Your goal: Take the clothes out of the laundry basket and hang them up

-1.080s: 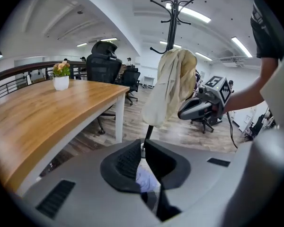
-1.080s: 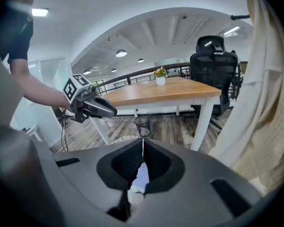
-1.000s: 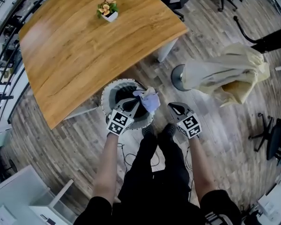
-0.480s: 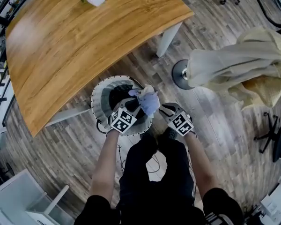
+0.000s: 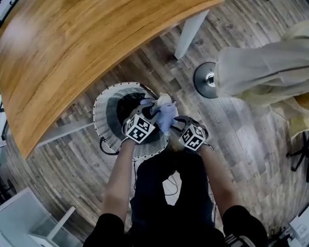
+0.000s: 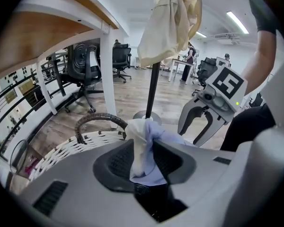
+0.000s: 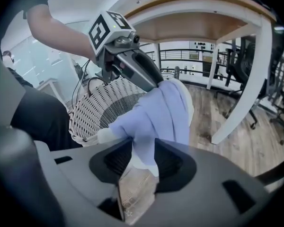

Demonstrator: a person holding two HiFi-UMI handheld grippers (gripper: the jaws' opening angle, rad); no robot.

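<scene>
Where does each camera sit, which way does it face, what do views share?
Head view: on the person's head, looking steeply down at the basket; forearms, legs, left gripper, right gripper show.
Left gripper view: on the left gripper, facing the coat stand; its jaws, just opening, flank the blue cloth.
Right gripper view: on the right gripper, facing under the table; its jaws, just opening, flank that cloth.
Shared: all show cloth and basket; gripper views show each other's gripper.

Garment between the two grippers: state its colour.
Pale lavender-blue garment with a cream-white part; shows best in the right gripper view.
</scene>
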